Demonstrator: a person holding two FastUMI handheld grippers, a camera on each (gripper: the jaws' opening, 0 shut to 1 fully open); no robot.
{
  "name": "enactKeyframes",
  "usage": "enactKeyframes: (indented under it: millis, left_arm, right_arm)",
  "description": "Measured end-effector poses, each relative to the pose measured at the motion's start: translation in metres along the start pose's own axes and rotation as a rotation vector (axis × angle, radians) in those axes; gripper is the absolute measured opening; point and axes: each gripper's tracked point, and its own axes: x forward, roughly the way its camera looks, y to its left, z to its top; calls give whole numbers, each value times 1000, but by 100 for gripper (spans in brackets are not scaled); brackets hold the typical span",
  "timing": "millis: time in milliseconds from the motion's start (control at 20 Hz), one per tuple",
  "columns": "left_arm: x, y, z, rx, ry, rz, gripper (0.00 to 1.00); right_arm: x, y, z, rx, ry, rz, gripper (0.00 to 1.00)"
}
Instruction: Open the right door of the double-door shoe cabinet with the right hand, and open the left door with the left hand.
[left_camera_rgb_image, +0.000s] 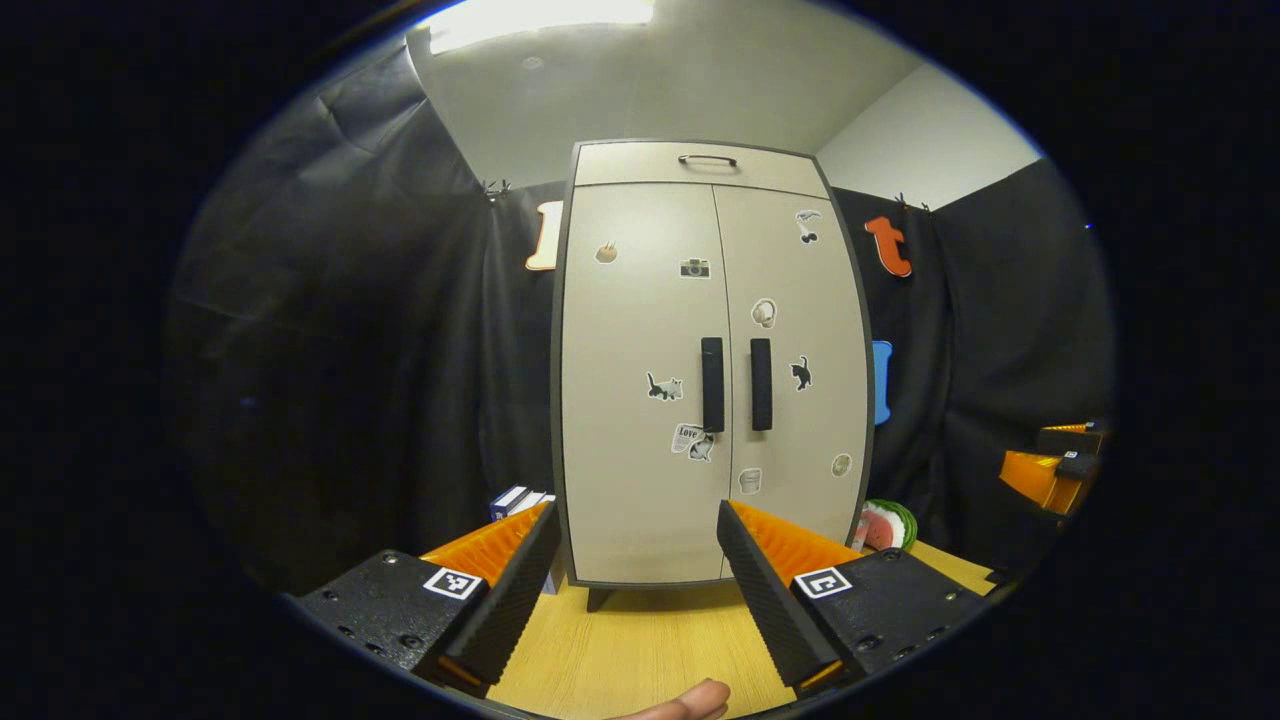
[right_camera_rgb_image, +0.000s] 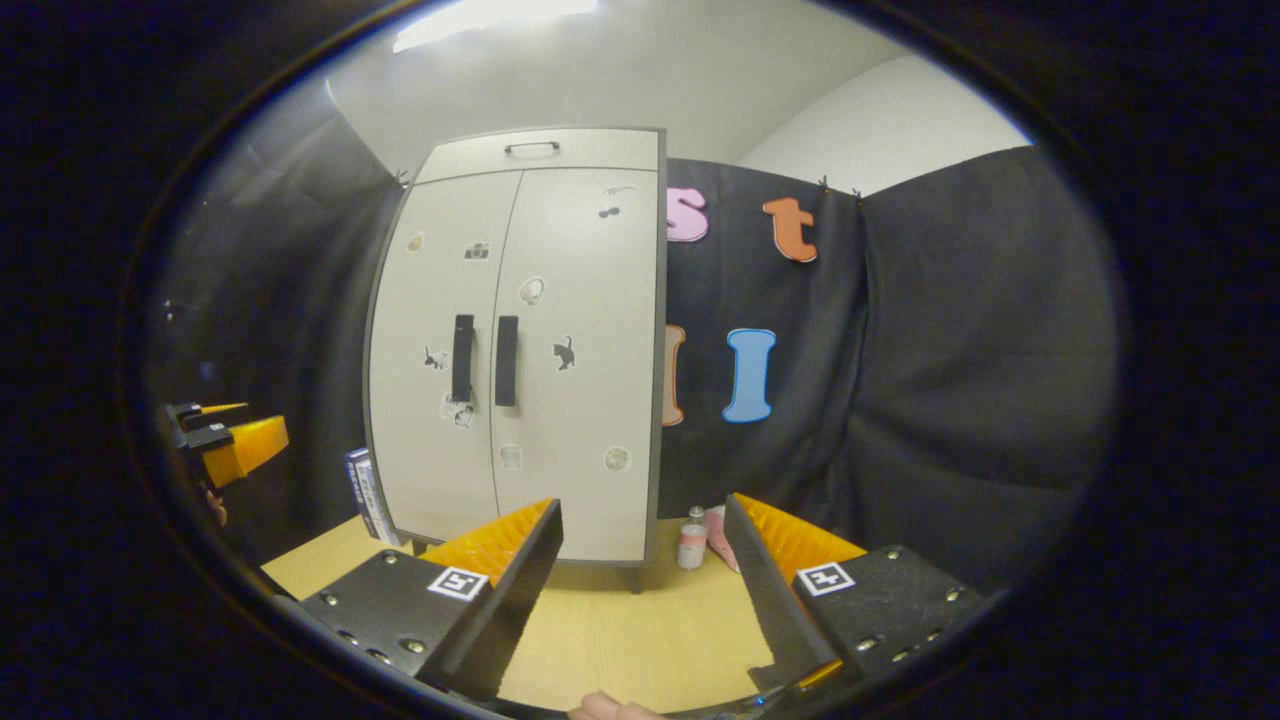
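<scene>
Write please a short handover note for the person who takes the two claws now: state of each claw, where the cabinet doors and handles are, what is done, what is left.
Left claw: open, holding nothing, facing the shoe cabinet from a distance.
Right claw: open, holding nothing, aimed to the right of the cabinet.
Both doors are shut. The left door handle and right door handle stand upright side by side at the middle seam, untouched.
Done: nothing yet.
Left: bring the right claw to the right door handle and pull that door open, then do the same with the left claw on the left door handle.
</scene>
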Motion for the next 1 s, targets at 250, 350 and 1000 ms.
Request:
enactKeyframes:
  millis: [250, 350, 1000]
  left_arm:
    - [11, -13, -7, -63, -1, -17, 98]
    - [20, -14, -9, -54, -2, -15, 98]
    - [40, 4, -75, -55, 42, -48, 98]
  right_arm:
    - [37, 10, -12, 25, 24, 50, 96]
    - [53, 15, -15, 7, 15, 68, 97]
    - [202, 100, 32, -29, -22, 125, 96]
